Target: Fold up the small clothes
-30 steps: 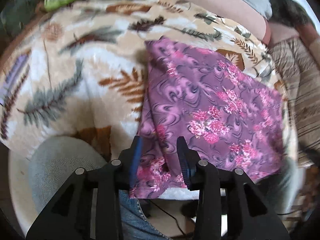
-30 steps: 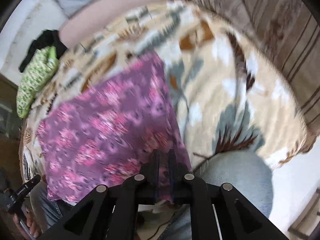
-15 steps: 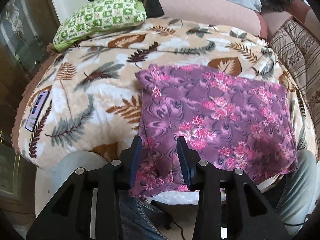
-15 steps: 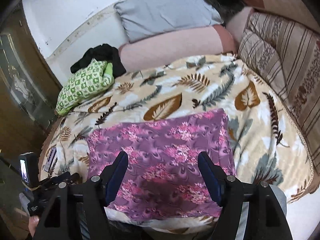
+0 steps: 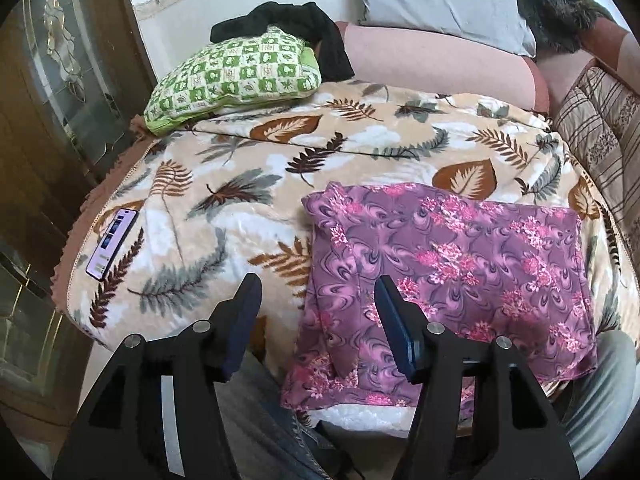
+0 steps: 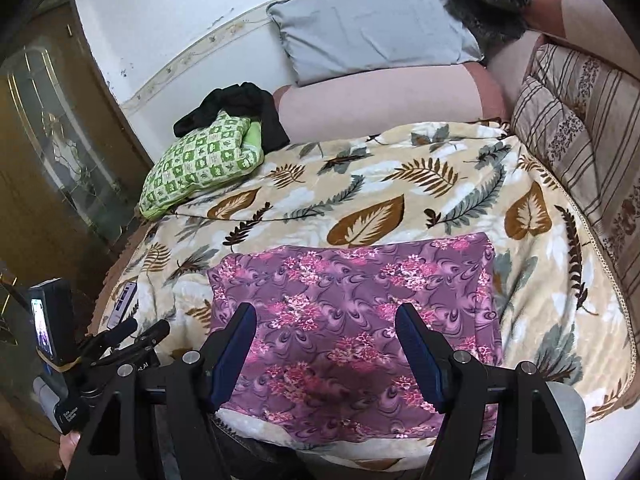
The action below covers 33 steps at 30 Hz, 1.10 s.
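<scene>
Counting one garment [image 5: 448, 264], two tongs [image 5: 316, 304] [image 6: 326, 334]

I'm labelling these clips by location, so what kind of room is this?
Most likely a bedroom or living room at home: a leaf-print blanket covers a bed or sofa, with a grey pillow and a green checked pillow at the back, and a purple floral garment on it.

Both grippers [image 5: 316, 312] [image 6: 326, 344] now wide apart

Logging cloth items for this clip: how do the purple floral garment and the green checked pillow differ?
The garment lies flat and folded at the blanket's near edge, overhanging it; the pillow sits plump at the far left corner. The garment is purple with pink flowers; the pillow is green and white checks. A black cloth drapes the pillow only. Both rest on the blanket.
</scene>
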{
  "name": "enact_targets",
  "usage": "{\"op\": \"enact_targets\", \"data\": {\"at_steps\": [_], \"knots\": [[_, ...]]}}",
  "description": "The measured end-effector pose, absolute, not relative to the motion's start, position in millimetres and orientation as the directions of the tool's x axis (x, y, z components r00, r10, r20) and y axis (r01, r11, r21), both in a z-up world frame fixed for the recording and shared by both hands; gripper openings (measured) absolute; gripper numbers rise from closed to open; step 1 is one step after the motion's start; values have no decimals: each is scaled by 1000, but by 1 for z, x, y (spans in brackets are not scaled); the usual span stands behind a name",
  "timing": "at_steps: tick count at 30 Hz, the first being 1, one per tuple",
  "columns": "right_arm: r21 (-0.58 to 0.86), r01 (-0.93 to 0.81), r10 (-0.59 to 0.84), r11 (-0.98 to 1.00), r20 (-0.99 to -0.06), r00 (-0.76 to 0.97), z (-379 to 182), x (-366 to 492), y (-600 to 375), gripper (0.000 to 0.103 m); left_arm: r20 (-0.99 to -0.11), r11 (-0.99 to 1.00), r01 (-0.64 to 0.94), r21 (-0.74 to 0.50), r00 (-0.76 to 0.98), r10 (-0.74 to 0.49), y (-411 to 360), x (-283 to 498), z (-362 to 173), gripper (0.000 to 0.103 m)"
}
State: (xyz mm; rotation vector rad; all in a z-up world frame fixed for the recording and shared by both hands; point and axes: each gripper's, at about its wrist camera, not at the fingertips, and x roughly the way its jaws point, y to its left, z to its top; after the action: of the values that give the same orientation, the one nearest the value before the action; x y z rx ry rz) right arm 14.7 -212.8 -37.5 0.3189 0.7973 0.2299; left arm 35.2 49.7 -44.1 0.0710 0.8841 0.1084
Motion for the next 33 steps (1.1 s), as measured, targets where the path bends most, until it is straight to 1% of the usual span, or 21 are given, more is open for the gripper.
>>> {"op": "enact_targets", "data": {"at_steps": [4, 12, 14, 17, 18, 20, 23, 25, 27, 29, 30, 33], "knots": [[414, -91, 368, 906, -660, 655, -40, 19, -213, 70, -760, 991, -69, 113, 636, 131, 49, 34, -40, 59], [427, -122, 404, 896, -670, 623, -42, 32, -196, 70, -761, 989, -73, 126, 632, 144, 51, 36, -41, 59], [440, -133, 422, 888, -665, 617, -43, 38, -191, 70, -776, 990, -72, 121, 616, 139, 57, 41, -48, 59], [468, -163, 467, 869, -662, 587, -49, 53, -182, 70, -853, 995, -98, 6, 518, 57, 83, 58, -71, 59], [480, -167, 481, 861, -663, 573, -52, 57, -179, 70, -887, 992, -109, -65, 462, -7, 95, 65, -84, 59], [538, -192, 552, 821, -661, 508, -66, 75, -170, 70, -901, 980, -115, -161, 422, -98, 107, 72, -102, 59], [597, -186, 614, 780, -673, 413, -90, 102, -153, 70, -906, 968, -121, -218, 394, -155, 115, 79, -122, 59], [629, -172, 642, 758, -674, 366, -104, 119, -141, 70, -916, 969, -125, -212, 371, -153, 116, 86, -133, 59], [651, -181, 670, 737, -671, 317, -112, 134, -126, 70, -915, 970, -87, -228, 360, -183, 115, 93, -140, 59], [667, -184, 689, 722, -672, 269, -118, 148, -110, 70, -912, 958, -58, -280, 327, -247, 114, 101, -150, 59], [674, -188, 698, 715, -672, 247, -121, 155, -102, 70, -902, 944, -56, -326, 317, -293, 114, 105, -155, 59], [669, -195, 697, 717, -695, 176, -130, 176, -72, 70, -908, 941, -58, -333, 288, -304, 112, 110, -166, 59]]}}
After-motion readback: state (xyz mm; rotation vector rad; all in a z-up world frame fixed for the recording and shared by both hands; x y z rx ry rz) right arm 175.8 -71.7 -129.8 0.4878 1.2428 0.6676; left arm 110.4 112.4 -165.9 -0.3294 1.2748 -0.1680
